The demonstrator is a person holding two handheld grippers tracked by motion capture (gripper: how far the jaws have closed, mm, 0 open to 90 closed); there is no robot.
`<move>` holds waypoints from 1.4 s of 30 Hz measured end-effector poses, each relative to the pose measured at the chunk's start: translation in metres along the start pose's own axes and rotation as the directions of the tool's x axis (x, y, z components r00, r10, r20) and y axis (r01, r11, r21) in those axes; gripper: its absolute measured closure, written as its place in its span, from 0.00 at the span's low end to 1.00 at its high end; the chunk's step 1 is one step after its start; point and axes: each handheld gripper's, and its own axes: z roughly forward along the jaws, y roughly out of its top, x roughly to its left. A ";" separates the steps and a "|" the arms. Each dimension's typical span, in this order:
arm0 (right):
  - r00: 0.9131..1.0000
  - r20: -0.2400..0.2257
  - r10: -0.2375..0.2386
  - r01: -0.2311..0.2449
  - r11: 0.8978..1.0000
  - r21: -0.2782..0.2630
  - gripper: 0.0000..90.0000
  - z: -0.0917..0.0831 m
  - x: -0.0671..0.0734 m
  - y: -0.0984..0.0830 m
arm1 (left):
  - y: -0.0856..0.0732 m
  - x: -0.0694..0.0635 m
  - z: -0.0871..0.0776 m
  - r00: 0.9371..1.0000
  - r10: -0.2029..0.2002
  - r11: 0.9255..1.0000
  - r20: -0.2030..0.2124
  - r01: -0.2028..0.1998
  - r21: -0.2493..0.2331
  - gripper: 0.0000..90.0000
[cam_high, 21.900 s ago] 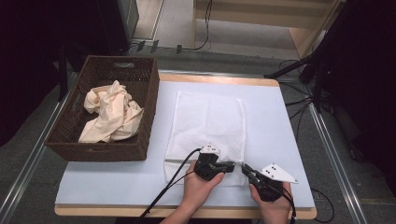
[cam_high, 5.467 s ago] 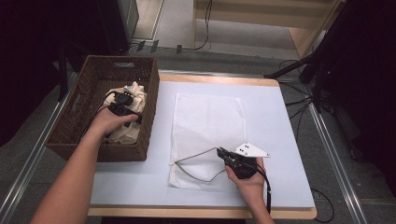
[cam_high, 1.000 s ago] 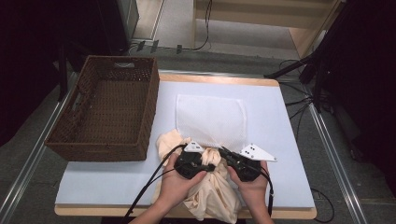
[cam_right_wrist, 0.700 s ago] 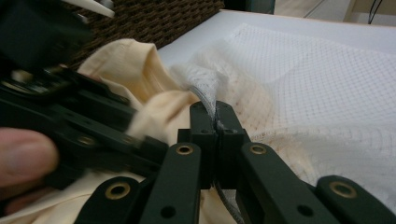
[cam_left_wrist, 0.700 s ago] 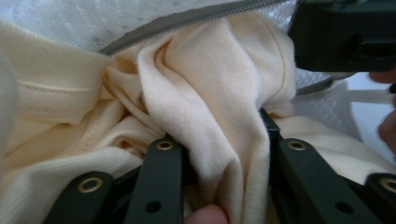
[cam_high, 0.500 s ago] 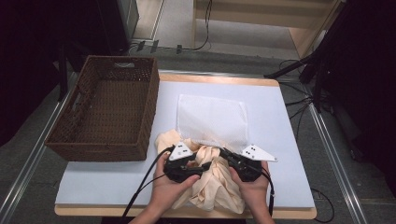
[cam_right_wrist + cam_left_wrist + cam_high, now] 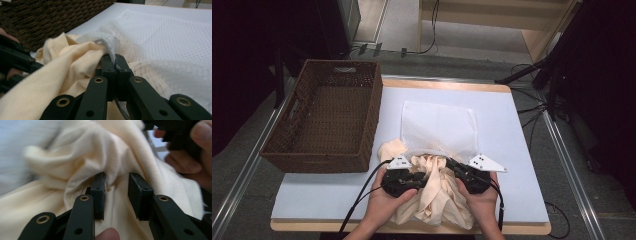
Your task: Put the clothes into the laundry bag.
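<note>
- The step in hand looks like stuffing the cream garment (image 7: 432, 195) into the white mesh bag (image 7: 439, 127), at the table's (image 7: 522, 165) near edge.
- The right gripper (image 7: 115, 66) is clamped tight on the bag's rim, holding the mouth up.
- The left gripper (image 7: 116, 192) has just been narrowing its jaws; a fold of cloth sits between them, not yet pinched.
- Next, probably: pinch that fold and push it into the mouth.

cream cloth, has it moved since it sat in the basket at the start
Yes. The cream cloth has left the wicker basket and lies right of it at the table's near edge, its top tucked into the white mesh bag.
</note>
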 end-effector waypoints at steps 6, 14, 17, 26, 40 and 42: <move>1.000 -0.018 0.002 -0.002 1.000 0.003 0.99 0.003 0.002 0.000 | 0.011 -0.008 0.023 0.999 -0.031 0.999 0.016 0.031 0.016 0.44; 0.998 -0.053 -0.015 0.015 1.000 0.003 0.99 0.002 0.010 0.002 | 0.019 -0.012 0.041 0.993 0.070 0.989 -0.099 -0.056 0.138 0.86; 0.998 -0.062 -0.024 0.023 1.000 -0.012 0.99 -0.002 0.012 0.004 | 0.022 -0.010 0.037 0.989 0.036 0.998 -0.141 -0.027 0.065 0.94; 0.999 -0.051 -0.011 0.009 0.999 -0.042 0.99 -0.010 0.006 0.006 | 0.028 0.007 0.035 0.974 -0.061 0.998 -0.218 0.057 -0.026 0.92; 1.000 -0.023 0.009 -0.009 1.000 -0.018 0.99 -0.005 -0.001 0.003 | 0.031 -0.012 0.024 1.000 0.021 0.999 0.020 -0.022 0.030 0.30; 1.000 -0.023 0.007 -0.007 1.000 -0.017 0.99 -0.005 0.001 0.003 | 0.027 -0.010 0.039 0.999 0.029 0.994 -0.035 -0.025 0.109 0.33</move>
